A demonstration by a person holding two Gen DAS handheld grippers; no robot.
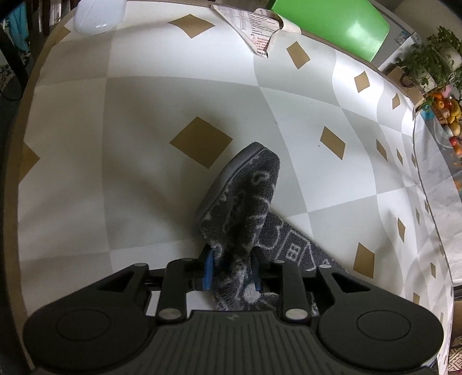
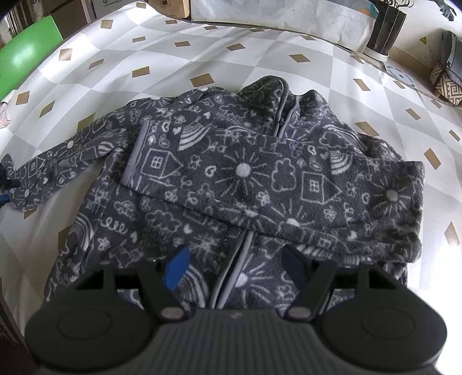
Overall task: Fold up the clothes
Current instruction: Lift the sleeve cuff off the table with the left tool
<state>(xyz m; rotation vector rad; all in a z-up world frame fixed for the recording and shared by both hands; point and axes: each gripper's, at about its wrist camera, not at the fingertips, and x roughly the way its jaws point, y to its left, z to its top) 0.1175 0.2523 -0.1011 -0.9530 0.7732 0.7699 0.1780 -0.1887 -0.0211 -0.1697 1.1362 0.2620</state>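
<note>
1. In the left wrist view, a white round thing (image 1: pixel 96 17) is sitting at the far left corner of the table (image 1: pixel 144 101). The table is wearing a cloth with brown diamonds.
2. Further right, a printed paper (image 1: pixel 254 31) is lying at the far edge, next to a green box (image 1: pixel 340 26).
3. The left gripper (image 1: pixel 232 256) is pointing down at the table. One sleeve (image 1: pixel 245 187) of the jacket is sitting between its blue pads (image 1: pixel 208 271), with the grey cuff sticking out in front. The cloth is touching both pads, but I cannot tell if they are squeezing it.
4. In the right wrist view, that sleeve is stretching out to the left, away from the jacket (image 2: pixel 161 219).
5. The dark jacket with white doodles is lying flat in the middle of the table, zip side up, collar (image 2: pixel 277 92) pointing away.
6. The other sleeve (image 2: pixel 260 178) is lying folded across the chest.
7. The right gripper (image 2: pixel 236 253) is hanging over the lower part of the jacket. Its jaws are standing wide apart and are gripping nothing.
8. A dark pot (image 2: pixel 385 26) is standing at the far right edge.
</note>
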